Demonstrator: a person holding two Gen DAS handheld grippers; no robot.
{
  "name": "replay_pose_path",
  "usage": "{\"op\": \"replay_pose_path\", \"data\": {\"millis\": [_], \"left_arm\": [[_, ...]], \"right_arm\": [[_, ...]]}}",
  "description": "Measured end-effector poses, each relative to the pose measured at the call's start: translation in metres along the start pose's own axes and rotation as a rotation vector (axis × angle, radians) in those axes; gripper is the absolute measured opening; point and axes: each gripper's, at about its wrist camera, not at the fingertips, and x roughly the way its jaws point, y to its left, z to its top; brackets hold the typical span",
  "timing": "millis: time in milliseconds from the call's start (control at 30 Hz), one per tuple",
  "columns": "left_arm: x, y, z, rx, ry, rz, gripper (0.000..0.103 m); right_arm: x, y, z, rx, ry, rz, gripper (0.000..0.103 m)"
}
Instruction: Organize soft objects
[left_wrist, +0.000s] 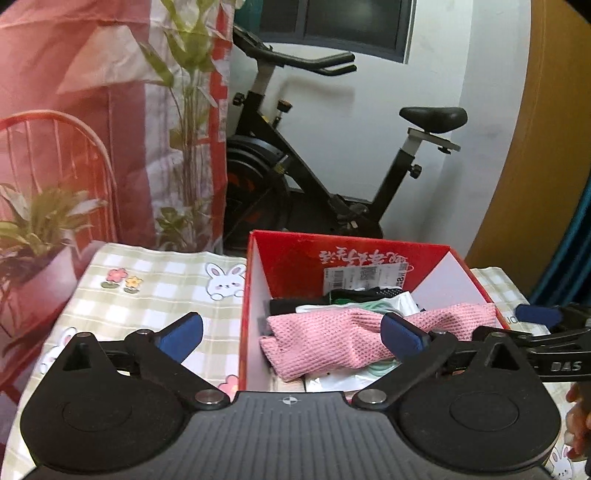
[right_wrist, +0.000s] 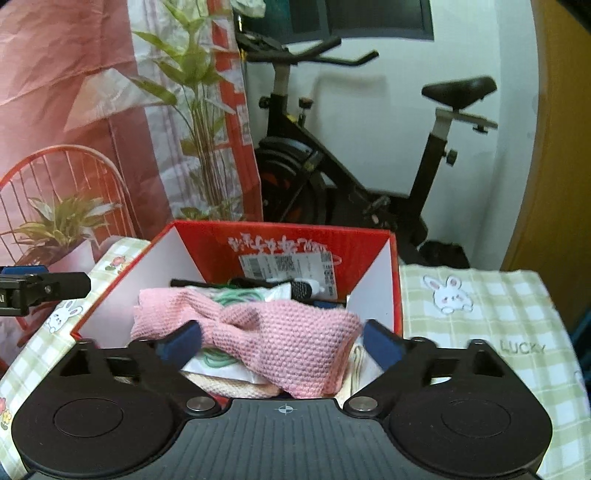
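A pink knitted cloth (left_wrist: 332, 339) lies crumpled on top of other soft items inside a red cardboard box (left_wrist: 291, 254) with white inner walls. It also shows in the right wrist view (right_wrist: 280, 339), inside the same box (right_wrist: 284, 236). My left gripper (left_wrist: 291, 334) is open and empty, hovering at the box's near left edge. My right gripper (right_wrist: 282, 345) is open and empty, just over the near end of the cloth. The right gripper's fingers (left_wrist: 535, 314) show at the right of the left wrist view. Under the cloth lie white, green and black items.
The box stands on a table with a green checked bunny tablecloth (left_wrist: 147, 291), also seen right of the box (right_wrist: 480, 306). An exercise bike (left_wrist: 332, 166) stands behind. A red chair (left_wrist: 55, 147), potted plants (right_wrist: 62, 225) and a pink backdrop are at the left.
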Motion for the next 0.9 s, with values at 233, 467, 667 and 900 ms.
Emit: {"op": "replay_pose_path", "data": {"millis": [233,467,667,900], "left_arm": [[-0.02,-0.008,0.003,0.045,-0.037,0.094,0.103],[-0.045,-0.015,0.005,0.081,-0.056,0.053,0.103],[-0.08,-0.022,0.004,0.089,-0.113,0.062,0.103],[-0.145,-0.03,0.011,0.091,-0.186,0.064,0.103]], "right_arm": [[-0.023,0.008,0.006,-0.005,-0.036,-0.008,0.103],[-0.046,0.018,0.008,-0.012,-0.064,-0.016,0.103],[-0.078,0.025,0.012,0.0,-0.097,-0.043,0.103],[-0.142,0.043,0.017,-0.018,-0.153,-0.069,0.103]]}}
